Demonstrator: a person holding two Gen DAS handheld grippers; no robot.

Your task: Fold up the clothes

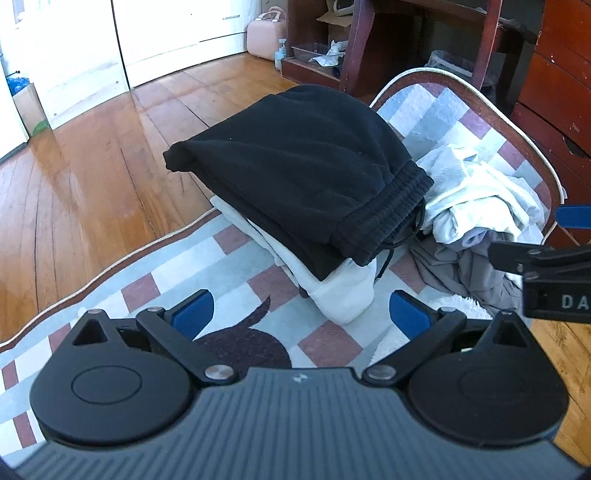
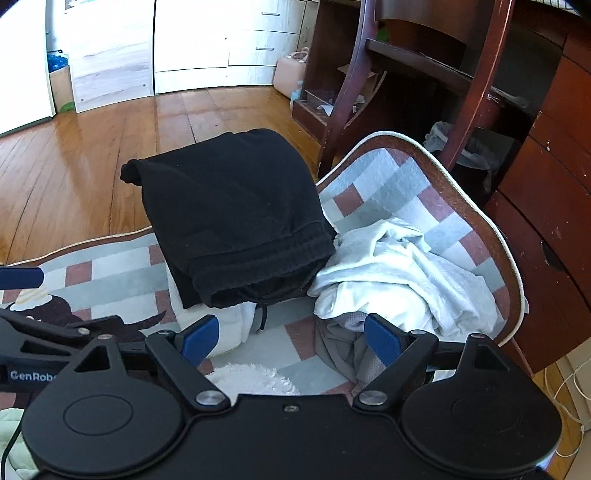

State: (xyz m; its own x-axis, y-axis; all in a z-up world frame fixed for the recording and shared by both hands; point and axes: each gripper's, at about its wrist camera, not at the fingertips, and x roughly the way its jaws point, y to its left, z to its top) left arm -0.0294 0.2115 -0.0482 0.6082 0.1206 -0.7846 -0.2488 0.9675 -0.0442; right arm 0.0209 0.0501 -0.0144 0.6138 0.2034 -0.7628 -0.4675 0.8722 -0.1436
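Note:
Folded black sweatpants point(image 1: 295, 162) point(image 2: 236, 214) lie on top of a folded white garment point(image 1: 343, 291) point(image 2: 236, 325) on the checked rug. To their right sits a crumpled heap of pale and grey clothes point(image 1: 480, 206) point(image 2: 384, 273). My left gripper point(image 1: 301, 314) is open, hovering just short of the folded stack with nothing between its blue pads. My right gripper point(image 2: 291, 338) is open too, over the gap between the stack and the heap. Each gripper shows at the edge of the other's view.
The checked rug point(image 1: 236, 258) point(image 2: 406, 177) lies on a wooden floor point(image 1: 74, 177). A dark wooden chair point(image 2: 347, 92) and desk drawers point(image 2: 546, 206) stand behind and to the right. A fluffy white item point(image 2: 251, 380) lies near the grippers. A pink case point(image 1: 264, 35) stands by the wall.

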